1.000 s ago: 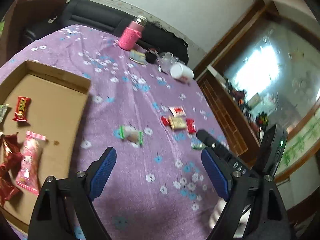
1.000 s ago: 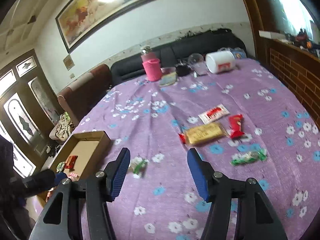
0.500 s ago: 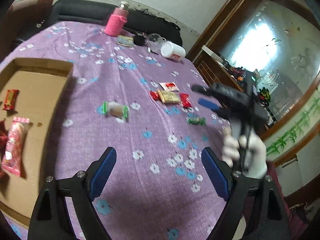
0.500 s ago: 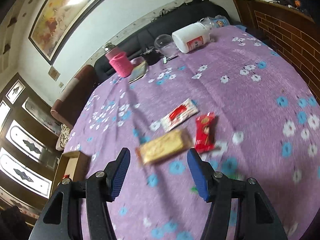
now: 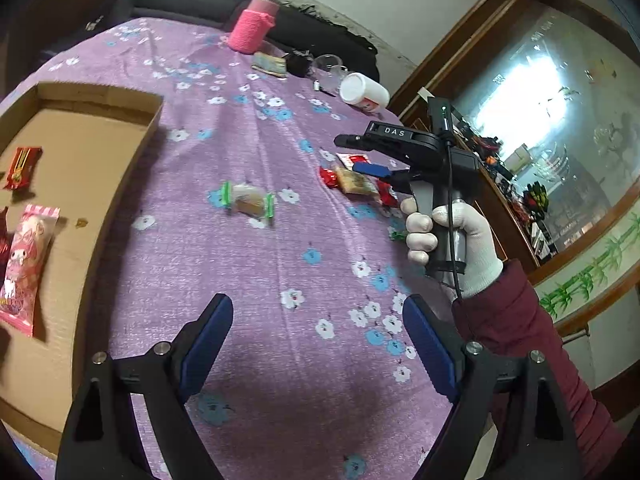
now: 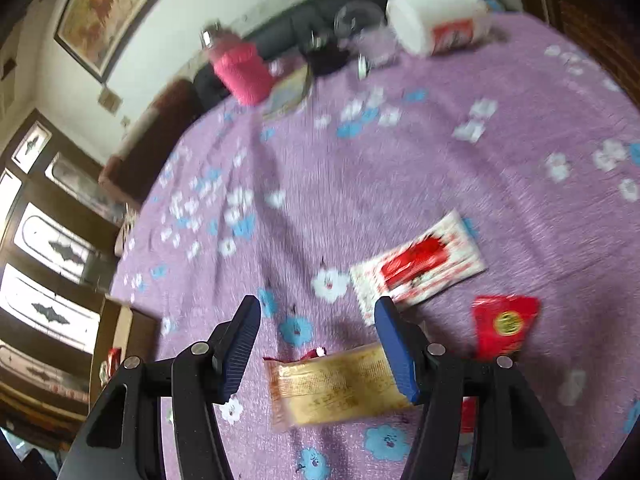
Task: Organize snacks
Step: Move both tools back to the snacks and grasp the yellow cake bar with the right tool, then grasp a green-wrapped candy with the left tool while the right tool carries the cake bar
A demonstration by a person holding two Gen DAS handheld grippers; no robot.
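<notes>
My left gripper [image 5: 318, 320] hangs open and empty over the purple flowered cloth. A cardboard box [image 5: 80, 128] to its left holds a small red snack [image 5: 22, 162] and a pink packet [image 5: 26, 264]. A green-ended sweet [image 5: 248, 200] lies alone mid-table. My right gripper [image 6: 318, 312] is open and low over a yellow biscuit pack [image 6: 336, 388], which lies between its fingers, not pinched. Beside it lie a red-and-white sachet [image 6: 420, 268] and a red packet [image 6: 504, 326]. In the left wrist view a white-gloved hand [image 5: 452, 240] holds the right gripper [image 5: 348, 155] over that cluster.
At the table's far end stand a pink sleeved bottle [image 5: 256, 28], a clear glass [image 5: 328, 72] and a white jar [image 5: 366, 92] on its side. A black sofa lies behind the table and a wooden cabinet to the right. A small green sweet [image 5: 396, 234] lies near the gloved hand.
The right gripper has swung across and down to the snack cluster, so the yellow pack now lies between its fingers. The left gripper has dipped slightly; both stay open.
</notes>
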